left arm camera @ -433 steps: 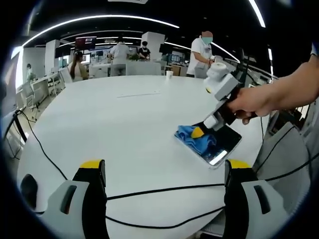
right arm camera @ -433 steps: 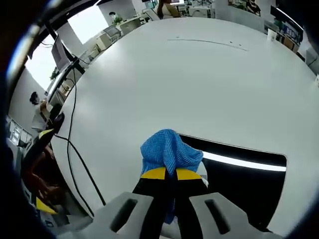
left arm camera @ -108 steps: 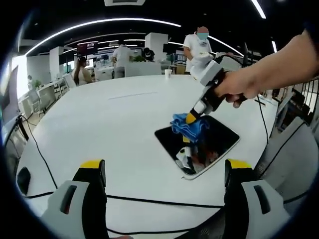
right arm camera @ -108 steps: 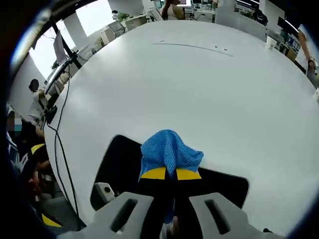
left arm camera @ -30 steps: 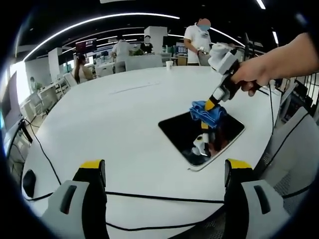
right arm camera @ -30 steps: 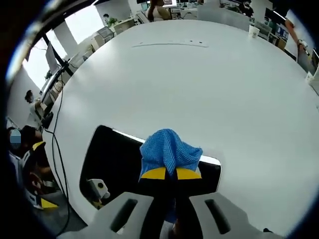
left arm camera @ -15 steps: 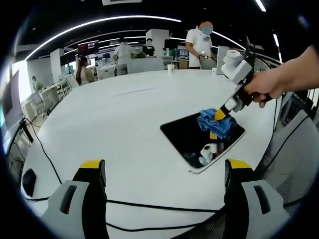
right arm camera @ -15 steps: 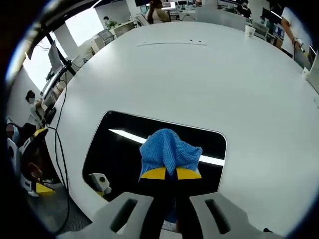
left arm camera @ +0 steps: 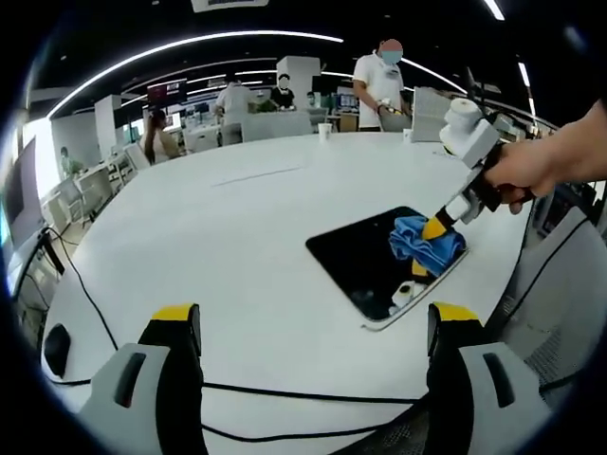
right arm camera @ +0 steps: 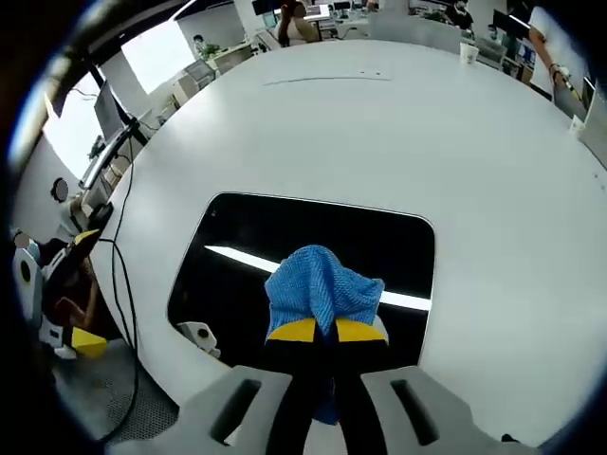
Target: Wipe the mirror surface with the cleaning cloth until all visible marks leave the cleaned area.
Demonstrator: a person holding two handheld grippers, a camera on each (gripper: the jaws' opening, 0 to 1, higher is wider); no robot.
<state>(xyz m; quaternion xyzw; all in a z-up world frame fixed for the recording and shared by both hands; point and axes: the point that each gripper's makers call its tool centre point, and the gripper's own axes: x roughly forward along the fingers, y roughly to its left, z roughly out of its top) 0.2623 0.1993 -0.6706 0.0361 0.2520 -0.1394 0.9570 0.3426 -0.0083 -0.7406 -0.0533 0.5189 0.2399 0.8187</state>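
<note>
Compared with half a second ago, we see that the right gripper [left arm camera: 435, 230] has carried the cleaning cloth [left arm camera: 426, 245] from the middle of the mirror [left arm camera: 365, 260] toward its near right edge.

Left gripper view. We look across a large white round table [left arm camera: 218, 237]. The mirror lies flat on it at right, a dark rectangle with rounded corners and a thin pale border, its surface black and glossy, reflecting part of the right gripper near its lower corner. The blue cloth, bunched and knitted in texture, presses on the mirror beside the right-hand edge, pinched between the yellow-tipped jaws of the right gripper, which a hand [left arm camera: 524, 175] holds from the upper right. The left gripper [left arm camera: 313, 327] shows its own two jaws rising wide apart from the bottom, nothing between them. Black cables [left arm camera: 285, 393] cross the table just ahead of these jaws. People [left arm camera: 379, 81] stand in the office beyond. We can read no writing.

Right gripper view. We look down on the mirror [right arm camera: 285, 242], which spans the centre of the table [right arm camera: 379, 123]; a bright ceiling strip is reflected across it. The right gripper [right arm camera: 316, 331] has its jaws closed on the cloth [right arm camera: 322, 284], whose folded crest stands above the yellow tips, over the mirror's near half. No label or lettering is legible.
</note>
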